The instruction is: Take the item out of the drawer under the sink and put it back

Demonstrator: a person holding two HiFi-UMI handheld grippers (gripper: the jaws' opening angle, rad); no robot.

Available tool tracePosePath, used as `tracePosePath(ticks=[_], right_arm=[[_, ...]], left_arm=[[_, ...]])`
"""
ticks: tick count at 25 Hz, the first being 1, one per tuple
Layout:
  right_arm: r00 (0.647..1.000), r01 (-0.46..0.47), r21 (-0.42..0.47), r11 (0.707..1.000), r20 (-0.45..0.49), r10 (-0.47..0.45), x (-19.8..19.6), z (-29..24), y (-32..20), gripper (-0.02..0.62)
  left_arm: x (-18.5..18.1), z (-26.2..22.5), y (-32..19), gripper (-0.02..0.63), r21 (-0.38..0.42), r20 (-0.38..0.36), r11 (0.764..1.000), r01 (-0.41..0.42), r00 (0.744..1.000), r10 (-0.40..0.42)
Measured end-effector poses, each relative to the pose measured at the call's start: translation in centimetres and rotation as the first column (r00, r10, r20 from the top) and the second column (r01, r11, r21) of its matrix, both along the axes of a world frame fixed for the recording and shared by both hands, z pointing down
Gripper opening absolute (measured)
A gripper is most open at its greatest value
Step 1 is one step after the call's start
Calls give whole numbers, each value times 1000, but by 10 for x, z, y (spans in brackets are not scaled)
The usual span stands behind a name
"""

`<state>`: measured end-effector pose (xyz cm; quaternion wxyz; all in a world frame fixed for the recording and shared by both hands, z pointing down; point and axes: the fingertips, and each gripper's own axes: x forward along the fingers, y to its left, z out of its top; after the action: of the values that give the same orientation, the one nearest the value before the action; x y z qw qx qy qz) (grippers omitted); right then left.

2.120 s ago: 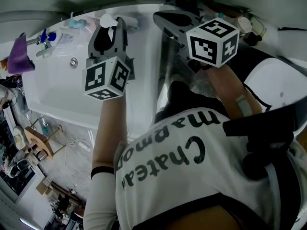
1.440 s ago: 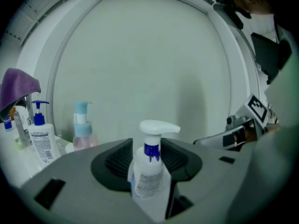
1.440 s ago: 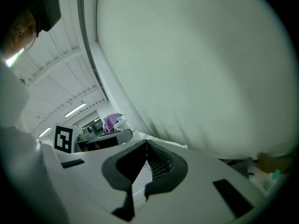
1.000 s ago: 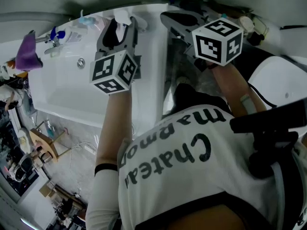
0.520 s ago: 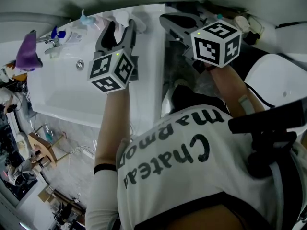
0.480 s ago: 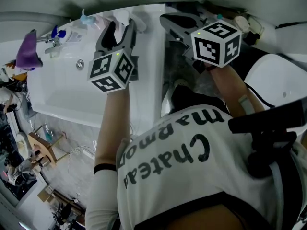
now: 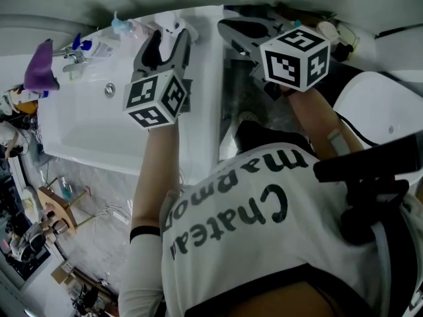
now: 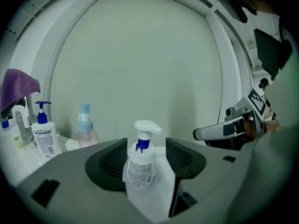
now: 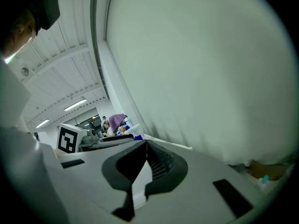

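Nearest to us we are seeing one white shirt (image 7: 264,243) with dark lettering, and two bare forearms reaching forward from it; the left forearm (image 7: 153,170) is stretching out over the sink's front rim, the right one (image 7: 317,121) is reaching beside it, clear of the basin; each is carrying one gripper, so we are counting two grippers and two marker cubes (image 7: 155,98). The left gripper (image 7: 169,37) is pointing slightly downward at the back of the one white sink (image 7: 86,131); its jaws have just been opening and are now standing wide apart, with one white spray bottle (image 8: 140,160) standing upright between them on the sink's back ledge, and we are seeing a gap on each side of it, so neither pad is pressing on it. The right gripper (image 9: 146,143) is hovering level beside the left one, its jaws resting together with nothing between them. Farther along the ledge we are counting two more bottles: one clear bottle with a pale blue cap (image 8: 85,127) and one white pump bottle (image 8: 43,135); beyond them one purple cloth (image 8: 17,85) is draping over the faucet (image 8: 21,122); behind everything a plain pale wall (image 8: 140,55) is rising.
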<state>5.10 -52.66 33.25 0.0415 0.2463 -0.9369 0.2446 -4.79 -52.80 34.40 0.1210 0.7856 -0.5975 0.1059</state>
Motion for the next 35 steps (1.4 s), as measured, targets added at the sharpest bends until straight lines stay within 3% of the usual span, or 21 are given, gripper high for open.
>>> tracePosePath(ticks=[9,13,17,26,35], right_arm=[[1000,9,34,999,-22,-8,9,-25,54,11],[1000,25,39,999,-19,-24,9,-40,97,11],[999,28,57,998,18,-29,-1,-47,133,11],[996,79,98,992,41,-83,-23,-65,241,11],[985,174,164,971,-32,-171,-39,-83,366,11]], left_arm=[[13,-39,53,233,81,-33,997,14,999,-12],[13,-71,97,166,137,-40,990,30,999,-24],[5,-81,137,154,156,-46,987,31,999,-25],[-8,-95,257,97,198,-45,978,59,998,-51],[-8,-124,387,92,235,-31,970,54,998,-48]])
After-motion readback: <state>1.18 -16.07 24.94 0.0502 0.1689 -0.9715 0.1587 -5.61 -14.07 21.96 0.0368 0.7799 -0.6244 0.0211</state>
